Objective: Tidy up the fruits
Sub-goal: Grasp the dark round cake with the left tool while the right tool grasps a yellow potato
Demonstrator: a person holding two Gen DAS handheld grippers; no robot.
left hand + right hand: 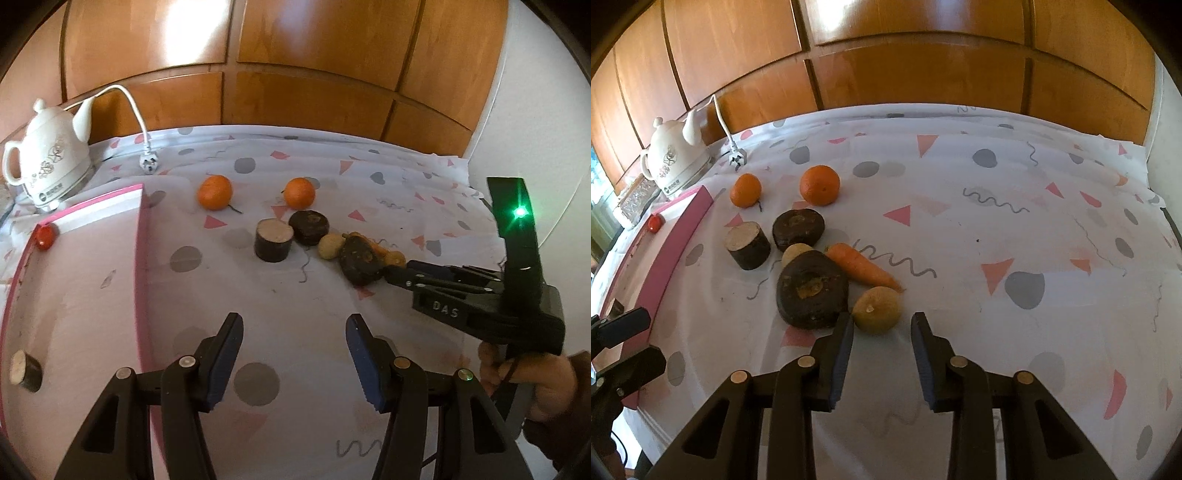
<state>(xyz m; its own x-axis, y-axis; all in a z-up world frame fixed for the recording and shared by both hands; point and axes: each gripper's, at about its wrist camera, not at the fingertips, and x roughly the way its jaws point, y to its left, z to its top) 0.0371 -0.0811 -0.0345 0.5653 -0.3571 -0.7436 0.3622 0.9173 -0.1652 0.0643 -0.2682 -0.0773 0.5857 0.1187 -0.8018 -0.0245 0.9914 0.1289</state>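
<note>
Two oranges [746,190] [819,185] lie at the back of the patterned cloth. In front of them lie three dark cut root pieces [747,239] [798,227] [812,288], a carrot [861,266] and two yellowish round fruits [877,309] [795,253]. My right gripper [882,325] is open, its tips just short of the nearer yellow fruit. It also shows in the left wrist view [400,271], by the dark piece [360,260]. My left gripper [294,326] is open and empty over the cloth, beside the pink-edged board [142,236], which holds a red fruit [45,237] and a dark piece [25,370].
A white kettle [48,155] with its cord and plug [149,162] stands at the back left. Wooden panels line the far side of the table. The person's hand [532,380] holds the right gripper at the right.
</note>
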